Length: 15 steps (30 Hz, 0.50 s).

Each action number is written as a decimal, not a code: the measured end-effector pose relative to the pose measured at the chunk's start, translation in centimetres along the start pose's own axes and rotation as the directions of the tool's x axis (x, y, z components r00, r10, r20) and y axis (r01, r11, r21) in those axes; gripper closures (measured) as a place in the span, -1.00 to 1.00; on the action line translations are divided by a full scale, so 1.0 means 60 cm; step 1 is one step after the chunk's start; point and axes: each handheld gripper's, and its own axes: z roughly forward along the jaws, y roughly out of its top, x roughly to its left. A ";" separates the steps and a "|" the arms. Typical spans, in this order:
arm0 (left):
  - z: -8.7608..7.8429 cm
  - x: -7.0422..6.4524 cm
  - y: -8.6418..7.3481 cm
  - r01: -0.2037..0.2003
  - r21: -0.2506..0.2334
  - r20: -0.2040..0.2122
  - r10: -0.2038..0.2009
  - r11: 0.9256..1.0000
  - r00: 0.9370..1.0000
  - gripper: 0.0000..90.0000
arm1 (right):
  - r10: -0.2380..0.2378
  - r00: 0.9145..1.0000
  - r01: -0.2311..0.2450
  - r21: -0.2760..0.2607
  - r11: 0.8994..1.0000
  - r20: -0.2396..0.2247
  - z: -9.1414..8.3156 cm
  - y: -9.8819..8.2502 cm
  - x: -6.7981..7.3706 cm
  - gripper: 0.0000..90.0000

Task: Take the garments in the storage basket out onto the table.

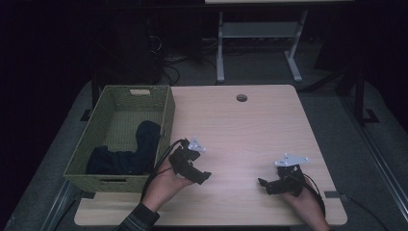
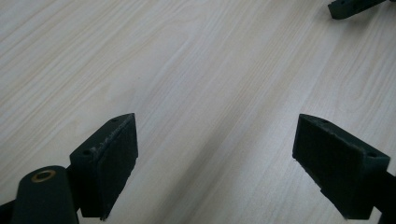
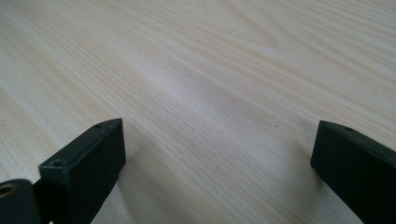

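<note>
Both tongs, the left gripper and the right gripper, rest wide open and empty on the pale wooden table, so to grab the dark cloth, reach left into the green woven basket beside the left gripper.

Both grippers are black, with blocky jaws that have small screw holes. The left gripper and right gripper each carry a grey three-cornered plate and a black cable. The left sleeve is dark and striped.
</note>
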 end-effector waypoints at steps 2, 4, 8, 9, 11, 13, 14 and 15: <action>-0.003 0.001 0.003 -0.004 -0.003 0.005 0.004 1.000 1.000 -0.69 | 0.000 1.000 0.000 0.000 1.000 0.000 0.000 0.000 0.000 -0.94; -0.006 0.002 0.006 -0.012 -0.004 0.014 0.012 1.000 1.000 -0.69 | 0.000 1.000 0.000 0.000 1.000 0.000 0.000 0.000 0.000 -0.94; -0.012 0.004 0.012 -0.021 -0.004 0.022 0.021 1.000 1.000 -0.69 | 0.001 1.000 -0.001 0.000 1.000 0.000 0.000 0.000 0.000 -0.94; -0.013 0.005 0.014 -0.021 -0.006 0.028 0.022 1.000 0.999 -0.69 | 0.000 1.000 0.000 0.000 1.000 0.000 0.000 0.000 0.000 -0.94; -0.016 0.007 0.018 -0.034 -0.007 0.046 0.034 0.999 0.998 -0.69 | 0.001 1.000 -0.001 0.000 1.000 0.000 0.000 0.000 0.000 -0.94; -0.016 0.012 0.022 -0.034 -0.005 0.070 0.035 0.999 0.997 -0.68 | 0.001 1.000 -0.001 0.000 1.000 0.000 0.000 0.000 0.000 -0.94; -0.016 0.012 0.022 -0.034 -0.005 0.070 0.035 0.999 0.997 -0.68 | 0.000 1.000 0.000 0.000 1.000 0.000 0.000 0.000 0.000 -0.94; -0.013 0.015 0.025 -0.033 0.002 0.091 0.033 0.999 0.995 -0.68 | 0.001 1.000 -0.001 0.000 1.000 0.000 0.000 0.000 0.000 -0.94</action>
